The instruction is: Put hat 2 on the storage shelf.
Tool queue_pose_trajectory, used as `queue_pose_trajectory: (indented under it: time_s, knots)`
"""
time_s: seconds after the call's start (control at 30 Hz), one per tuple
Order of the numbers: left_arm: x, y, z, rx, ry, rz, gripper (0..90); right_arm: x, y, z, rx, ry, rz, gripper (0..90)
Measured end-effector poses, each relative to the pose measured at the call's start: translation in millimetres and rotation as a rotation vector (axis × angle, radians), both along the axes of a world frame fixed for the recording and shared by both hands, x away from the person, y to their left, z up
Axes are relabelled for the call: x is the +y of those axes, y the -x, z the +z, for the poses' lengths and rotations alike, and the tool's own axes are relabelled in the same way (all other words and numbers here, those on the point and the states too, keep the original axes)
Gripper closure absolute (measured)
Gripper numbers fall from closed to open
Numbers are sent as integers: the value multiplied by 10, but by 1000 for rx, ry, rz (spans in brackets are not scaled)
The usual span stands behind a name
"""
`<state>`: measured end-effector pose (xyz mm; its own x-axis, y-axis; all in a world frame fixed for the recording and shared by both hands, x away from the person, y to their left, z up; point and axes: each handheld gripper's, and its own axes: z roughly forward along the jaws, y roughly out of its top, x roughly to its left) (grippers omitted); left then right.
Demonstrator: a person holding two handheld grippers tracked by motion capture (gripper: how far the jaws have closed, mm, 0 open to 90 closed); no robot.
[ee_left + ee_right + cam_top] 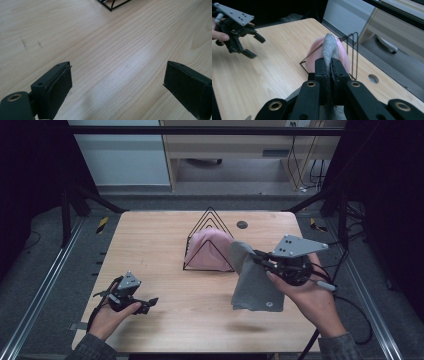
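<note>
Right gripper clenched on grey cloth, hanging beside wire rack.

At lower left of the high view, the left gripper sat low in the person's left hand, jaws apart, while at right the raised right gripper was clamped tight.

Black grippers, grey plates, grey sleeves
</note>
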<state>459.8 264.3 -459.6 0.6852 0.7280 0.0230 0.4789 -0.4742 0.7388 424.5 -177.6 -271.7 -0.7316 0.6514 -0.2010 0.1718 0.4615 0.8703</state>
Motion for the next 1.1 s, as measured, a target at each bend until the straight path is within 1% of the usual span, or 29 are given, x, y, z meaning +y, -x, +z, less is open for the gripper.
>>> queue_pose_trajectory:
  time_s: [0.13, 0.2, 0.23, 0.3, 0.33, 0.37, 0.4, 0.43, 0.47, 0.5, 0.57, 0.63, 0.7, 0.77, 0.83, 0.9, 0.97, 1.1]
  knots:
    - [-76, 32, 96, -21, 18, -25, 101, 156, -4, 53, -2, 11, 38, 855]
    - [-141, 37, 174, -34, 20, -51, 112, 229, -24, 65, 5, 16, 48, 855]
    - [-141, 37, 174, -34, 20, -51, 116, 229, -24, 65, 5, 16, 48, 855]
    - [-223, 30, 274, -49, 26, -76, 121, 309, -62, 64, 15, 28, 60, 855]
    - [-257, 21, 312, -52, 36, -91, 128, 341, -83, 61, 20, 32, 64, 855]
    - [-325, -8, 372, -49, 45, -117, 147, 408, -117, 51, 29, 41, 74, 855]
    - [-325, -8, 372, -49, 45, -117, 149, 408, -117, 51, 29, 41, 74, 855]
    - [-400, -42, 417, -49, 41, -139, 154, 471, -146, 43, 38, 49, 82, 855]
    - [-400, -42, 417, -49, 41, -139, 157, 471, -146, 43, 38, 49, 82, 855]
    - [-439, -58, 440, -48, 33, -153, 157, 502, -161, 41, 43, 53, 90, 855]
    - [-515, -98, 486, -31, 33, -186, 157, 561, -185, 40, 50, 64, 102, 855]
    - [-590, -136, 545, -24, 23, -213, 161, 643, -216, 49, 56, 78, 120, 854]
    - [-657, -172, 603, -19, 7, -242, 162, 667, -220, 56, 58, 80, 125, 854]
    - [-744, -217, 673, -11, 1, -272, 162, 712, -227, 67, 59, 75, 134, 854]
    - [-768, -229, 694, -9, 8, -282, 179, 775, -225, 68, 64, 75, 154, 854]
    - [-812, -239, 739, -19, 8, -297, 190, 796, -225, 63, 67, 75, 159, 854]
    - [-846, -255, 776, -19, 9, -318, 202, 838, -223, 55, 72, 83, 167, 853]
    - [-895, -279, 836, -38, 14, -326, 252, 921, -206, 61, 72, 87, 188, 853]
